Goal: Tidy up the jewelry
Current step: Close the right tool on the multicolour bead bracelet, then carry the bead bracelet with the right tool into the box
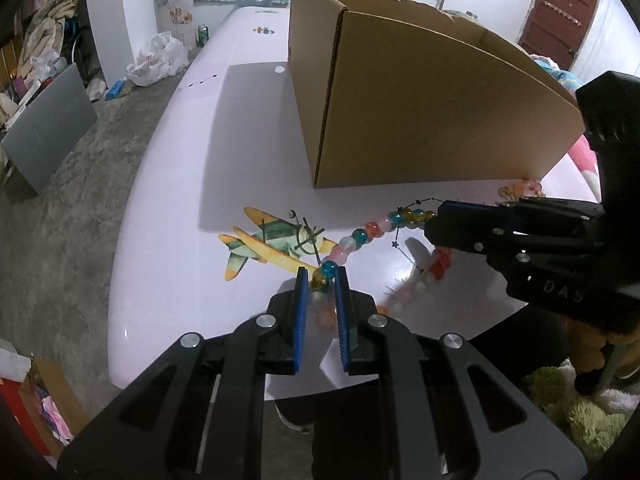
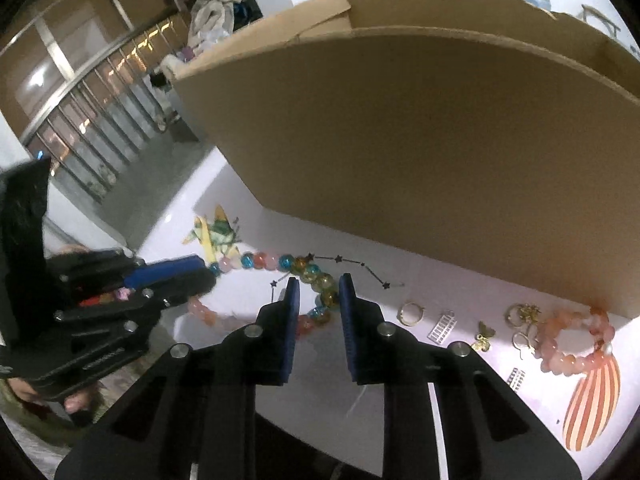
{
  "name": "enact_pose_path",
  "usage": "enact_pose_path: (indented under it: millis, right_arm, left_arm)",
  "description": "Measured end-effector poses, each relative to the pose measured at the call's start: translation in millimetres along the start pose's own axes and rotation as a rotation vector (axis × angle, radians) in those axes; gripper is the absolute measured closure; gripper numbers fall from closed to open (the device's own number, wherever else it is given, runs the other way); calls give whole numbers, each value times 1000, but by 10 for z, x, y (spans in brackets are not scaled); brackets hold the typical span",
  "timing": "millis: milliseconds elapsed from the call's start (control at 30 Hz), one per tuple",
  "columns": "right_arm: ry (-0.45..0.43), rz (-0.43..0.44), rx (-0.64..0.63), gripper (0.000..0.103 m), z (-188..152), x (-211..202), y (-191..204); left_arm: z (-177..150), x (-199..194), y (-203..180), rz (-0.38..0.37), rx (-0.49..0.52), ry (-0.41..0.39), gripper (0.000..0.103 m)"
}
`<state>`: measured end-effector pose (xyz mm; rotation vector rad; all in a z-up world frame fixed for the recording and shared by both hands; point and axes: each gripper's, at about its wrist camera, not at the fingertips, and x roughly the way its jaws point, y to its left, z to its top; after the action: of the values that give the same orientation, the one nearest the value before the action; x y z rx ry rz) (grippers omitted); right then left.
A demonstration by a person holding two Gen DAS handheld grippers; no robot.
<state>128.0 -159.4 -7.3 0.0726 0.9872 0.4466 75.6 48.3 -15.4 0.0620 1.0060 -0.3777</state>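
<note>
While the left hand-held gripper (image 1: 322,280) pinches one end, the bead bracelet (image 1: 362,236) stretches rightward

Counting one brown cardboard box (image 2: 420,152), one string of round multicoloured glass beads (image 1: 360,240) and one thin black chain with tiny stars (image 2: 362,264). Tallying two strings of pale pink and orange beads (image 2: 572,344) (image 2: 208,314) and two small clear gridded rectangles (image 2: 442,326) (image 2: 516,378). Making out at least four small gold rings and charms (image 2: 410,314), the tangled cluster defying an exact count.
</note>
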Motion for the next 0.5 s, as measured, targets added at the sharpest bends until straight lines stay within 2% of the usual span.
enact_pose_path:
  millis: [133,267,500]
  right_arm:
    - [-9,-30,-35,93,10,9,42]
    - [-21,-23,-21,93,19,-32,27]
    - [-69,-13,-1,93,-3,-224,-13]
  left_arm:
    - [10,10,-37,12,13,-11,90]
    - [21,9,-77,18,30,-18,94]
    - [45,-119,-129,-1,28,-47,94]
